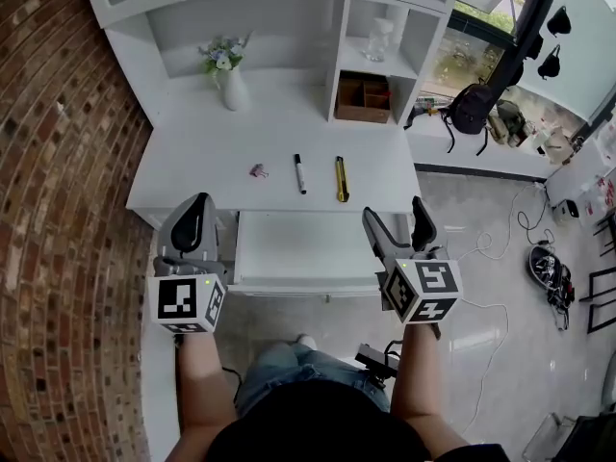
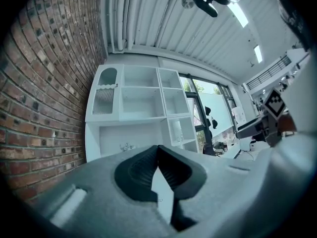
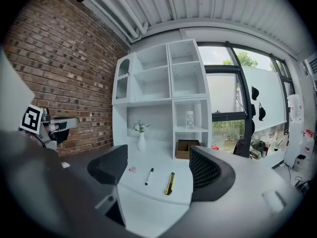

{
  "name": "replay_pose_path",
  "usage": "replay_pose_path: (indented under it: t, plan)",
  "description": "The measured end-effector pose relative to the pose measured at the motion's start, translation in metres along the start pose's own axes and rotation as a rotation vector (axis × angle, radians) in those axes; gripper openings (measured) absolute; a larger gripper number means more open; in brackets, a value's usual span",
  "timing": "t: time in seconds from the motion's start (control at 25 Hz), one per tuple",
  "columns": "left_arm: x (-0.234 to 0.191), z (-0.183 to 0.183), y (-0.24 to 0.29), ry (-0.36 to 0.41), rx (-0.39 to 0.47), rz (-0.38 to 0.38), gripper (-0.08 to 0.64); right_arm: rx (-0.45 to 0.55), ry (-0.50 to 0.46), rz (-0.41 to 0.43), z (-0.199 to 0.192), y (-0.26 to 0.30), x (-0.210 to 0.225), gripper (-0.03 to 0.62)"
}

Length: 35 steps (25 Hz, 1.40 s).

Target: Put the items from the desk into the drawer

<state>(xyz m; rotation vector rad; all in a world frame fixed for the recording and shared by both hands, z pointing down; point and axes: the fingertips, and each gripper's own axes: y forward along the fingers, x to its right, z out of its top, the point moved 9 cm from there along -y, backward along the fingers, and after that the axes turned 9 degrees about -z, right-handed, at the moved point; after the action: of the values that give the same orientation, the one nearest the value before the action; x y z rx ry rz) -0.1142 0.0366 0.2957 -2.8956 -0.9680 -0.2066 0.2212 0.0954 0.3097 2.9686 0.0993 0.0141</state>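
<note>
Marker (image 1: 300, 174), knife (image 1: 341, 179), clip (image 1: 258, 170) on desk (image 1: 212, 152); L tongs (image 1: 201, 200) together, R tongs (image 1: 393, 210) apart.

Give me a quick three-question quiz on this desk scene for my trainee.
1. In the head view, the marker on the desk lies: A left of the clip; B between clip and knife; C right of the knife.
2. True or false: the right gripper is open, with nothing held.
3. Fill in: the drawer under the desk stands ___.
Key: 1 B. 2 True. 3 open.
</note>
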Motion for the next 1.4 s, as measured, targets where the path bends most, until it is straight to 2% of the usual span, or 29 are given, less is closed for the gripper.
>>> replay_pose_path:
  t: [0.4, 0.56, 0.76, 1.04, 1.4]
  plan:
    - [-0.029, -0.04, 0.02, -0.054, -0.089, 0.009, 0.003, -0.148, -0.025, 0.016, -0.037, 0.049, -0.022, 0.356]
    - [-0.046, -0.057, 0.037, -0.088, -0.122, -0.011, 0.003, -0.215, -0.025, -0.003, -0.051, 0.076, -0.026, 0.341]
    - [-0.069, -0.074, 0.064, -0.119, -0.135, -0.048, 0.003, -0.332, -0.077, -0.017, -0.078, 0.123, -0.029, 0.326]
    - [-0.1, -0.094, 0.098, -0.154, -0.165, -0.084, 0.003, -0.487, -0.038, -0.058, -0.109, 0.179, -0.02, 0.303]
    - [-0.123, -0.127, 0.136, -0.194, -0.223, -0.139, 0.003, -0.668, -0.032, -0.065, -0.145, 0.254, -0.008, 0.267]
